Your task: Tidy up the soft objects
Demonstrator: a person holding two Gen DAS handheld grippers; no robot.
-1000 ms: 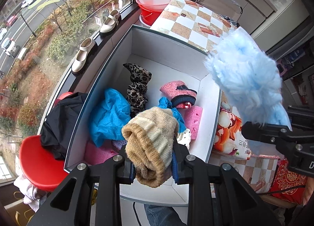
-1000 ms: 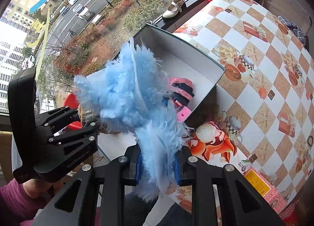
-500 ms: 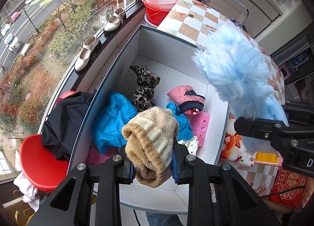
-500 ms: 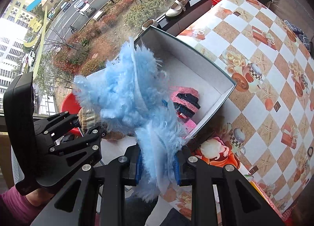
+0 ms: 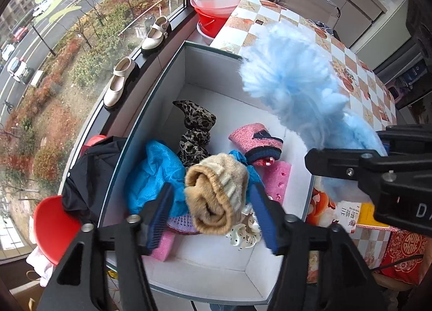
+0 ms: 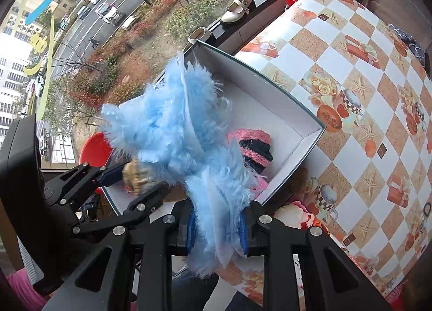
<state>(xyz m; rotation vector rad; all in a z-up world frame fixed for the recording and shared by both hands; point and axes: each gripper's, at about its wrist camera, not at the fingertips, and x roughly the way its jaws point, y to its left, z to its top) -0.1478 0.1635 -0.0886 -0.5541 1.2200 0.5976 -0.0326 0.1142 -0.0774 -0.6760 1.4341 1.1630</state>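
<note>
Now left claw point(image 5: 210, 203) apart, beige sock point(image 5: 216, 195) released (right claw point(image 6: 217, 230) clamping blue fluff point(image 6: 172, 122)).

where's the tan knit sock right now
In the left wrist view the tan sock sits between the open left gripper, over the white box, in front of the blue cloth.

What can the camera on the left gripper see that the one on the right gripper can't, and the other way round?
Only the left wrist view shows the leopard-print cloth, the blue fabric and the open left gripper around the tan knit sock. Only the right wrist view shows the right gripper clamped on the fluffy blue item, plus most of the checkered tablecloth. Both show the white box and the pink-and-navy sock.
</note>
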